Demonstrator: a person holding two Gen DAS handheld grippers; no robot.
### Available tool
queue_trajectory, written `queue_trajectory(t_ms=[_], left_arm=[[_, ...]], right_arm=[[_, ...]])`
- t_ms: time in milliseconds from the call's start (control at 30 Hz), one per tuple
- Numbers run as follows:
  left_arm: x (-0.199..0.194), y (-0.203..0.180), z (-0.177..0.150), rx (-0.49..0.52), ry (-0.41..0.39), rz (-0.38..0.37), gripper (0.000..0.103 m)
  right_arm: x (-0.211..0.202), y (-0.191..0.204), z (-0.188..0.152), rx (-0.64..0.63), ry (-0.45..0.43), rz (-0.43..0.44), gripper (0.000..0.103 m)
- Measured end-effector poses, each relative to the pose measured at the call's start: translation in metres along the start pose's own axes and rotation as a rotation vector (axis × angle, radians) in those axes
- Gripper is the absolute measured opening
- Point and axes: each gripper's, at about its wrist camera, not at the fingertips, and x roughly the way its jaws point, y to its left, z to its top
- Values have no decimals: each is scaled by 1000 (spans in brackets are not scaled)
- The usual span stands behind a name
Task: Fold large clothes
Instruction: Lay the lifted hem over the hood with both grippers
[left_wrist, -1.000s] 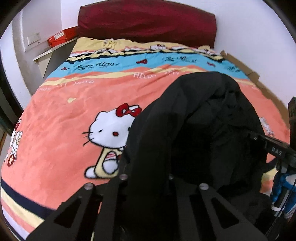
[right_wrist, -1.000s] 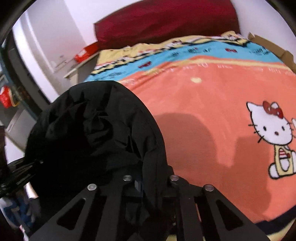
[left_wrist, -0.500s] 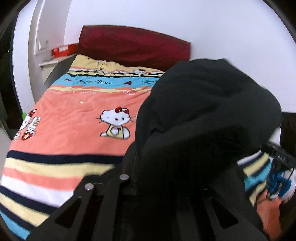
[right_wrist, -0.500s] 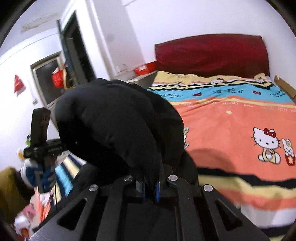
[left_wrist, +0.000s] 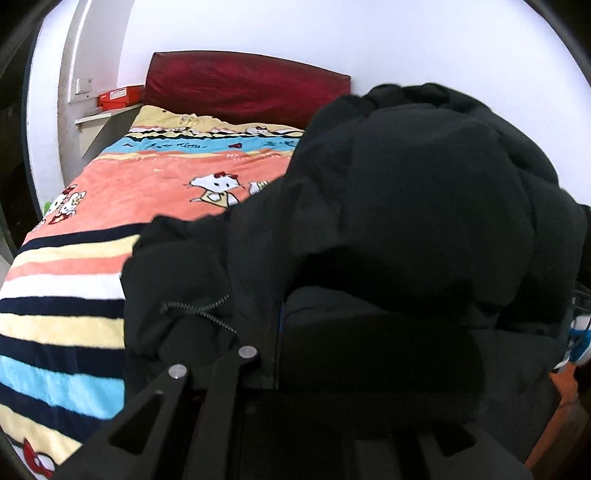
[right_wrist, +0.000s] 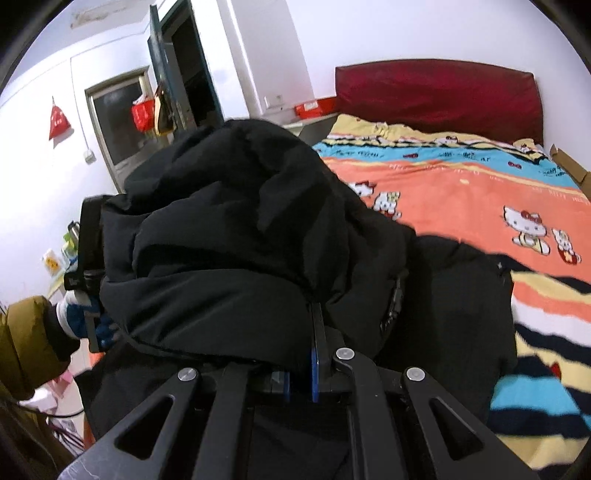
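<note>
A black puffy jacket (left_wrist: 424, 221) fills the middle and right of the left wrist view, bunched high in a mound. My left gripper (left_wrist: 277, 332) is shut on a fold of it near the zipper (left_wrist: 207, 310). In the right wrist view the same jacket (right_wrist: 229, 229) heaps up in front, and my right gripper (right_wrist: 317, 339) is shut on its fabric, blue pads pressed together. Its lower part (right_wrist: 461, 295) trails onto the foot of the bed. A gloved hand (right_wrist: 81, 317) shows at the left behind the jacket.
The bed carries a striped cartoon-cat blanket (left_wrist: 92, 295) and a dark red headboard (left_wrist: 243, 85). A red box (left_wrist: 120, 98) sits on a shelf by the wall. A doorway (right_wrist: 192, 85), hanging red bags (right_wrist: 142, 112), cardboard (right_wrist: 569, 166) and a brown sleeve (right_wrist: 26, 332) surround it.
Both grippers have drawn back from over the bed to its foot, carrying the jacket with them. The jacket now stands higher and part of it trails over the striped end.
</note>
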Motion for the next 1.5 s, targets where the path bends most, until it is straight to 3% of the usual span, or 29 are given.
queue_trajectory(t_ms=[200,500,833,1067,1500], left_arm=[[33,-4,-30,36,27,-2,6],[73,2,-29,30,48,17,9],[61,-5,-32,57,35,60,10],[50,-18,-34,107,24,129,11],[38,-22,-35,120,22,137,14]], right_arm=[[40,-22,-33,7,99,-50,9],[83,-47,-39,4,130,-104,9],[76,-35,-47,-17,156,-149,9],[76,-33,-47,-22,164,-163,9],[75,-31,-48,-19,161,-160,9]])
